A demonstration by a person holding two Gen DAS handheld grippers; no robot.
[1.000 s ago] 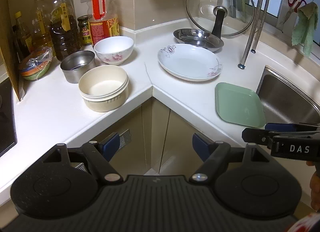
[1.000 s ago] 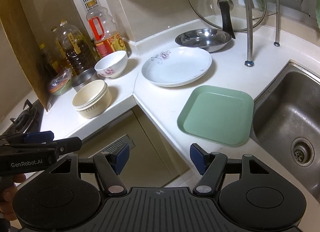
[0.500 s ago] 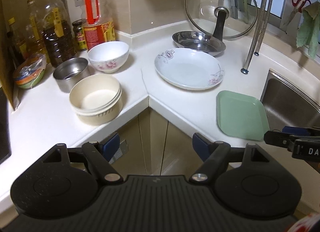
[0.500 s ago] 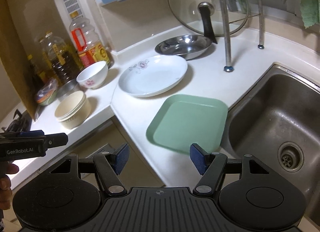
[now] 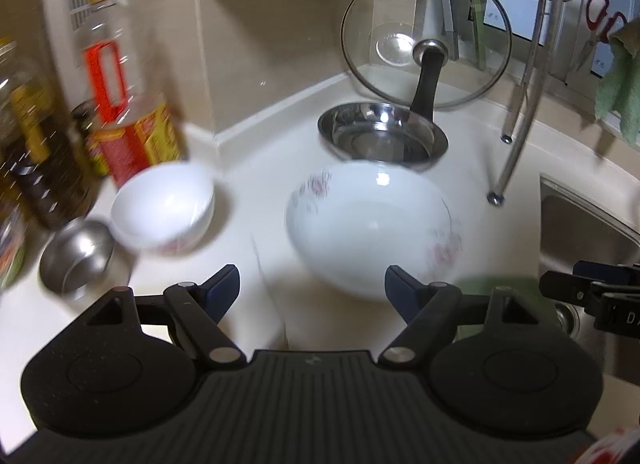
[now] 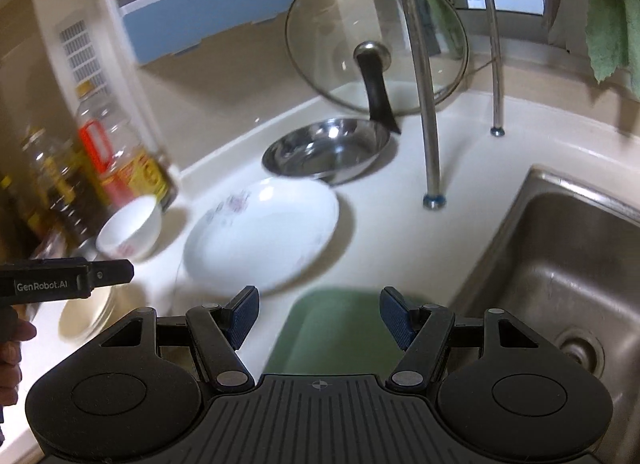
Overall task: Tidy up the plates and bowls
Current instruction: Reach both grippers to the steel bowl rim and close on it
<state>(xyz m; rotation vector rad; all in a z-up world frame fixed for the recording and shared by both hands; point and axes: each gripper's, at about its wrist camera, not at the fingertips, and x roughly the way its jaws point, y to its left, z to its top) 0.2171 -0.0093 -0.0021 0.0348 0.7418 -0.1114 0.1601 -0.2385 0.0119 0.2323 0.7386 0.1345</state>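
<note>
Countertop [image 6: 472, 167] blurred | green plate [image 6: 340, 328] part-hidden | left gripper [image 5: 312, 290], right gripper [image 6: 318, 314] agape, empty

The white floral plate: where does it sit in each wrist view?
Left wrist: white floral plate at centre, just beyond the open tongs.
Right wrist: left of centre, beyond the left fingertip.
Shared landmark: steel pan directly behind it.

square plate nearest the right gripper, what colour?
Pale green square plate, plain; clearest in the right wrist view.
</note>
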